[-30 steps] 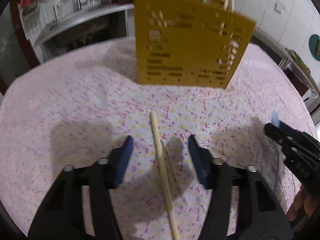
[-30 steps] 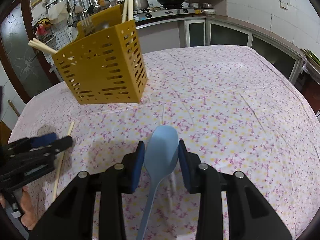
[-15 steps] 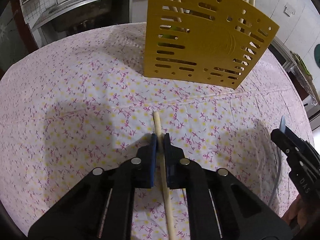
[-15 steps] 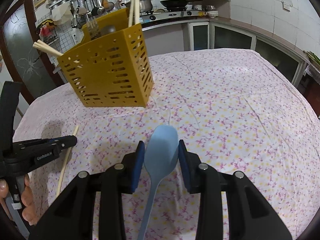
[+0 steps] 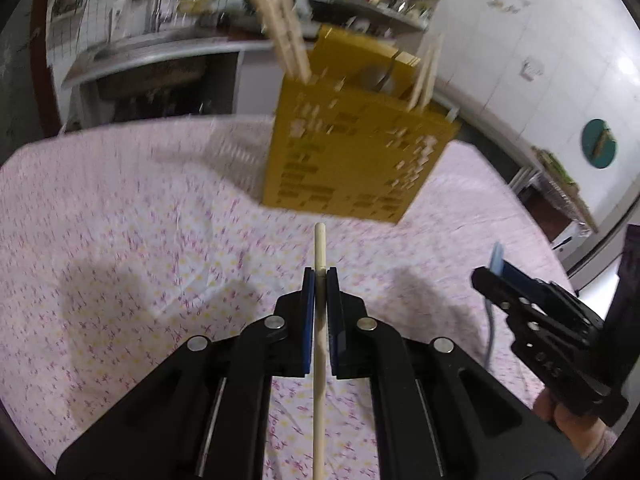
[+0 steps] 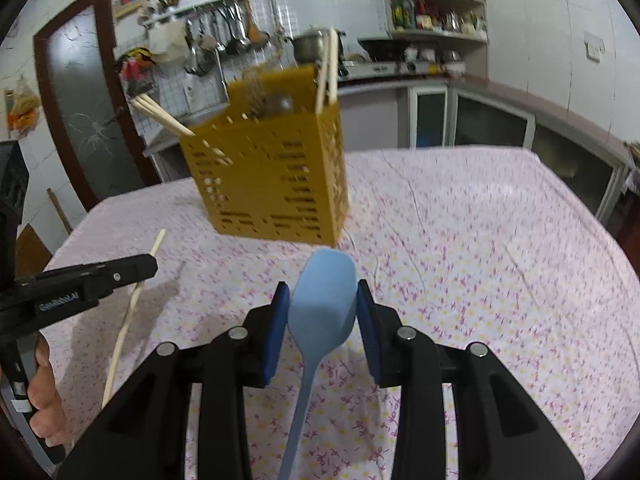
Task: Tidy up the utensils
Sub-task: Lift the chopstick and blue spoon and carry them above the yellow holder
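A yellow slotted utensil holder [image 5: 352, 160] stands on the flowered tablecloth, with chopsticks, a fork and a spoon in it; it also shows in the right wrist view [image 6: 268, 184]. My left gripper [image 5: 319, 276] is shut on a wooden chopstick [image 5: 320, 248] and holds it above the cloth, its tip pointing toward the holder. My right gripper [image 6: 322, 292] is shut on a light blue spoon [image 6: 324, 300], bowl forward, short of the holder. The right gripper shows at the right of the left wrist view [image 5: 496, 276]; the left gripper with its chopstick [image 6: 132, 312] shows at the left of the right wrist view.
The table [image 6: 480, 240] is covered with a pink flowered cloth. Behind it are a kitchen counter with a stove and pots [image 6: 320, 44], hanging utensils [image 6: 224, 36], cabinets [image 6: 480, 120] and a dark door [image 6: 80, 100].
My left gripper closed on the chopstick and lifted it off the cloth. Both grippers have risen and tilted up toward the holder. The right gripper still holds the blue spoon.
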Tool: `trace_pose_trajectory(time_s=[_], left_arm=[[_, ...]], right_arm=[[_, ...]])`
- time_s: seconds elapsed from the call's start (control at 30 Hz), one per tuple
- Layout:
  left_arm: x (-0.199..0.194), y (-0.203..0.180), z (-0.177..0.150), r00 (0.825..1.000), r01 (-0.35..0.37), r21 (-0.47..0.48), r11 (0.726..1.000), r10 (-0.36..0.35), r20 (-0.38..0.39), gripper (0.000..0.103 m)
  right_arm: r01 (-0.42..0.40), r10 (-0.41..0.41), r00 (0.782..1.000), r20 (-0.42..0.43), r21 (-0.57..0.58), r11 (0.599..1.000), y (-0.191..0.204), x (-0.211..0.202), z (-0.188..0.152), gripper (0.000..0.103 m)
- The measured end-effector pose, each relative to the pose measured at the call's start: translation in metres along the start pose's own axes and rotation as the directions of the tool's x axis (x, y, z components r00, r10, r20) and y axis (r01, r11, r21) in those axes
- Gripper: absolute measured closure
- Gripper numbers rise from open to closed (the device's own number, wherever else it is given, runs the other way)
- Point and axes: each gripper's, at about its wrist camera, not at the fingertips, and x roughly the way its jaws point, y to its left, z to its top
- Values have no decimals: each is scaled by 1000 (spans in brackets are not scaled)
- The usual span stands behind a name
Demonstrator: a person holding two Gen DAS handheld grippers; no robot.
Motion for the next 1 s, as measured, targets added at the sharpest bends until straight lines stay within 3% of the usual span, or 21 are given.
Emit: trace_pose_trajectory(time_s=[0.23, 0.5, 0.73, 1.0], left_arm=[[-38, -17, 8, 991, 39, 20, 999, -41, 131, 99], [-68, -18, 29, 959, 100, 9, 995, -99, 266, 99], [-70, -25, 52, 945, 128, 57, 990, -139, 297, 99], [-69, -39, 87, 936, 98, 133, 986, -136, 324, 99]], right_arm=[[-11, 18, 991, 132, -53, 999, 9, -39, 16, 69], [-24, 39, 983, 178, -82, 996, 13, -54, 33, 69], [-7, 29, 976, 214, -103, 995, 12, -60, 63, 71], [20, 8, 969, 247, -111, 994, 10, -62, 105, 73]])
